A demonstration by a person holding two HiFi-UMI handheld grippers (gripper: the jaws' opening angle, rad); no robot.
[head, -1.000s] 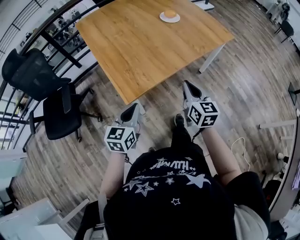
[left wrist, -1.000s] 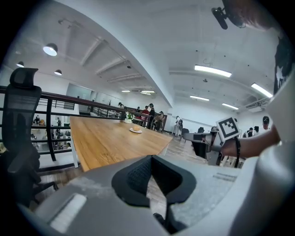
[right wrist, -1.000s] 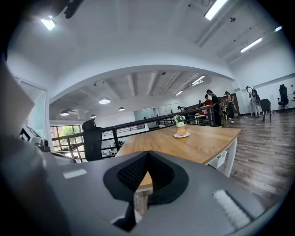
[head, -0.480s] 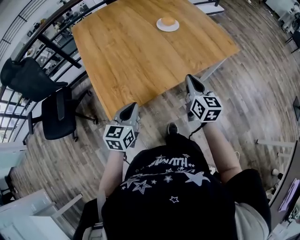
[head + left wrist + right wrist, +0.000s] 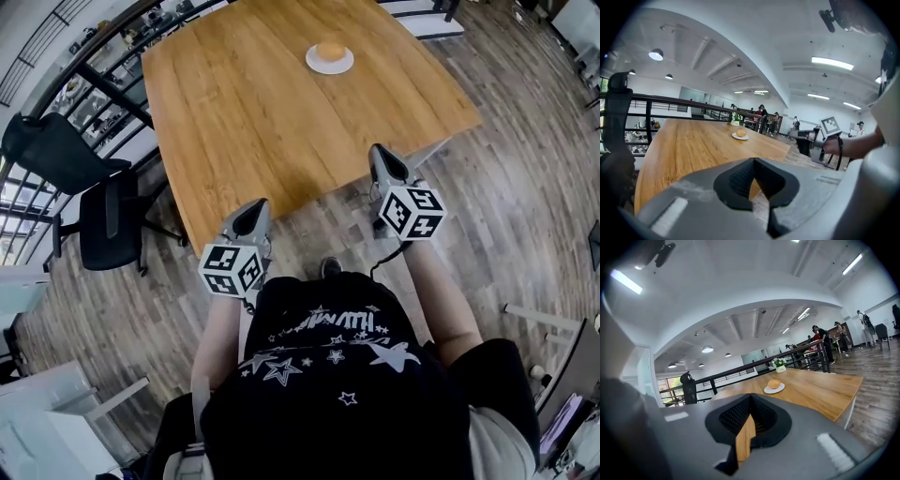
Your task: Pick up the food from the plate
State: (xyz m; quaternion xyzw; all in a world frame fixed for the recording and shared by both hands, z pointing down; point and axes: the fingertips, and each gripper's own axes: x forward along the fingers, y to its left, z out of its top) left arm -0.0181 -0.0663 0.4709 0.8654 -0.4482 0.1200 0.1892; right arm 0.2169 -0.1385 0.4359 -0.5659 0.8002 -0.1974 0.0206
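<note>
Two tools (left tool point(image 5: 253, 212), right tool point(image 5: 382, 157)), jaws together, now closer to table point(image 5: 244, 122) w/ bun point(image 5: 330, 50).

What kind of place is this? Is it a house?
Not a house, probably a big open office: black office chairs beside a wooden table, a railing behind it, and long ceiling lights.

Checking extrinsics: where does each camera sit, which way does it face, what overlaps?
Head view: on the person's head, facing steeply down at wooden table; shows torso, forearms, left gripper, right gripper.
Left gripper view: on left gripper, facing across table to bun on plate; shows own shut jaws, right gripper, forearm.
Right gripper view: on right gripper, facing bun; shows own shut jaws.
Shared: all show bun, plate.
</note>
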